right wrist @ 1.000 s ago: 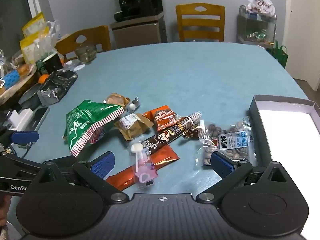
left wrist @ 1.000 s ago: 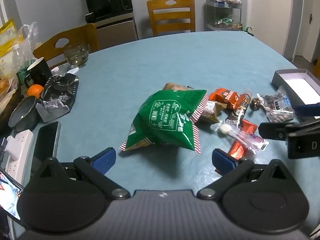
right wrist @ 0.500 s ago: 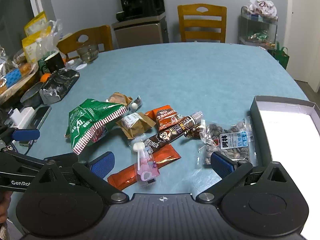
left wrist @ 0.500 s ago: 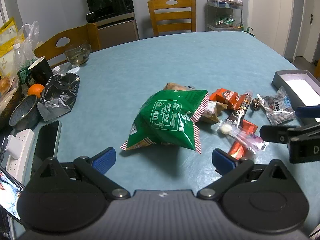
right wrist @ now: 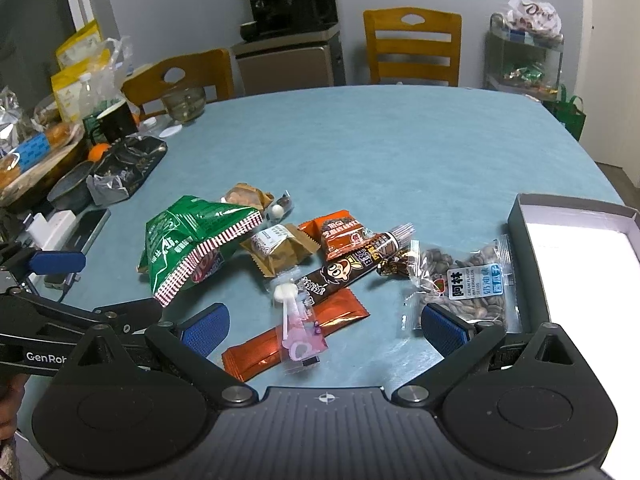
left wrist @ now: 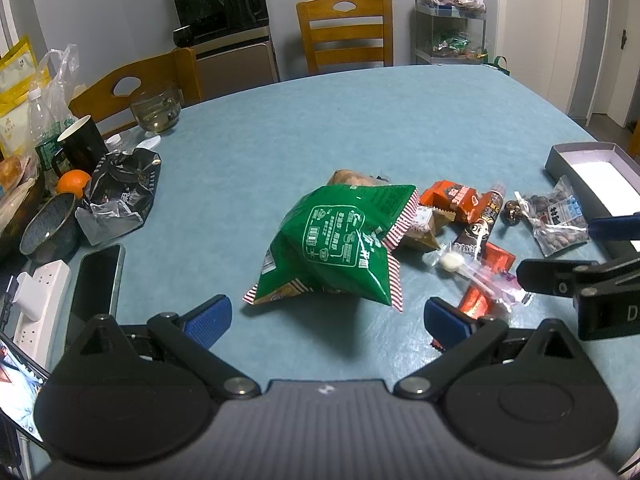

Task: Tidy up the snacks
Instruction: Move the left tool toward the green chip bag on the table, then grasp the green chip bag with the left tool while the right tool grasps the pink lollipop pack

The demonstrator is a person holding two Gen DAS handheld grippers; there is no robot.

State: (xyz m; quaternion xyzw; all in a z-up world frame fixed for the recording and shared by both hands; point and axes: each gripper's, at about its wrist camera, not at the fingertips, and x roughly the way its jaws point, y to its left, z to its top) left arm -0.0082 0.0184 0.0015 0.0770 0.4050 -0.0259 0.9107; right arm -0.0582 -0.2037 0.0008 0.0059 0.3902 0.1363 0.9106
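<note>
Left gripper [left wrist: 326, 318] spread wide, nothing between the fingers, hovering over the table [left wrist: 320, 128] near its front edge, just short of the green chip bag [left wrist: 336, 244]. Right gripper [right wrist: 326, 328] also spread wide and empty, low over the front edge, with the orange flat sachet [right wrist: 296, 338] and the pink lollipop pack [right wrist: 298, 330] lying between its fingertips.

Snacks sit in a loose pile mid-table toward the right edge:
- green chip bag, puffed, left end of the pile, its striped edge overlapping the tan pastry pack [right wrist: 280, 248]
- brown round snack pack [right wrist: 244, 196] behind the green bag, small clear candy wrapper [right wrist: 280, 208] touching it
- orange square packet [right wrist: 344, 232] beside the tan pack
- dark chocolate stick pack [right wrist: 352, 266] lying diagonally, its lower end over the orange sachet
- small dark foil candy [right wrist: 394, 266] between the stick and the seed bag
- clear bag of watermelon seeds [right wrist: 468, 284] touching the box wall

Containers: open grey box [right wrist: 520, 240] at the right edge, white inside; no snack visible in the part shown. Dark bowl [left wrist: 50, 234] at the left edge, contents cannot tell. Glass bowl [left wrist: 156, 114] at the back-left edge holds a little pale liquid. Black mug [left wrist: 82, 142], orange [left wrist: 74, 180] and crumpled black bag [left wrist: 120, 196] near the left edge; phone [left wrist: 96, 284] and power strip [left wrist: 42, 296] at the front-left corner.
</note>
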